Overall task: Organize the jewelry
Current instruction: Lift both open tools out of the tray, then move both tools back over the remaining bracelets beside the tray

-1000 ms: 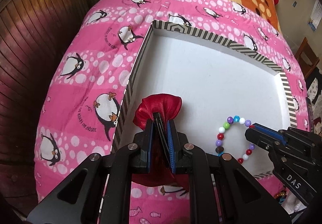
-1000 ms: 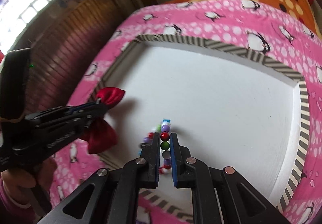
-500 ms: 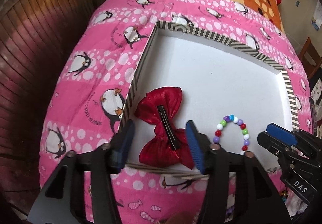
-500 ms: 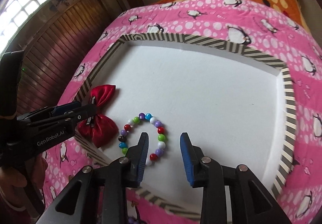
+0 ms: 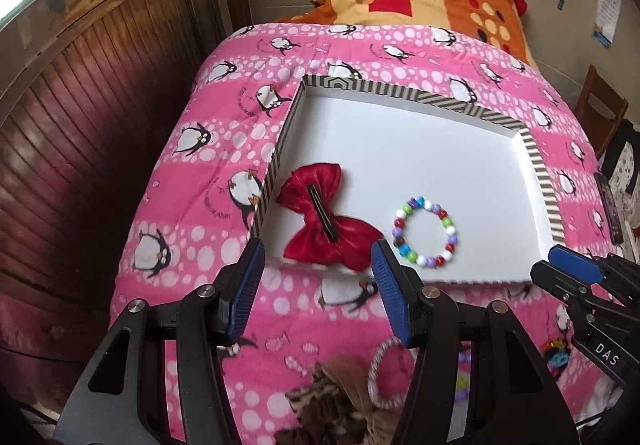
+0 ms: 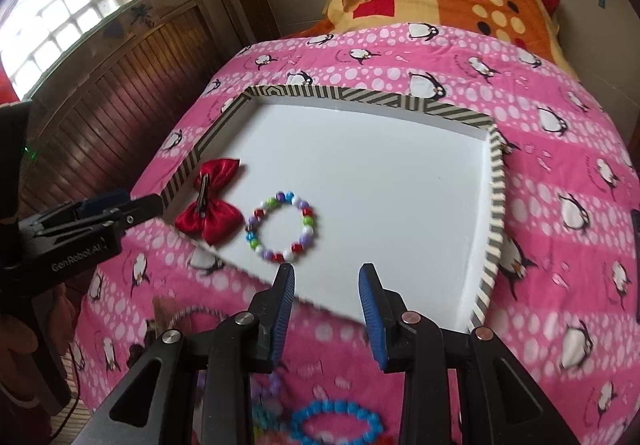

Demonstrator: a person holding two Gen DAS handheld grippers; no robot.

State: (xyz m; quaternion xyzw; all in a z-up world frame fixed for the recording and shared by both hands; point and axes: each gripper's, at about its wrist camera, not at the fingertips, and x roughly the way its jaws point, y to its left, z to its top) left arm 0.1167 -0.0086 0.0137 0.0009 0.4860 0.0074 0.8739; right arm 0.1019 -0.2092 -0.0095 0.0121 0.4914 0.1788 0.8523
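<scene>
A red satin bow hair clip (image 5: 329, 221) lies in the near left corner of a white tray with a striped rim (image 5: 542, 181). A multicoloured bead bracelet (image 5: 426, 232) lies flat to its right. My left gripper (image 5: 318, 285) is open and empty, just short of the tray's near edge. My right gripper (image 6: 326, 287) is open and empty, over the tray's near edge. The bow (image 6: 210, 201), the bracelet (image 6: 282, 227) and the tray (image 6: 496, 205) also show in the right wrist view.
The tray rests on a pink penguin blanket (image 5: 224, 173) on a bed. More jewelry lies near me: a pink striped bangle (image 5: 380, 373), a leopard-print piece (image 5: 332, 393), a blue bead bracelet (image 6: 336, 421). A wooden wall (image 5: 60, 125) stands left.
Both grippers opened, letting the bow and the bracelet drop into the tray, then pulled back toward me and away from the tray.
</scene>
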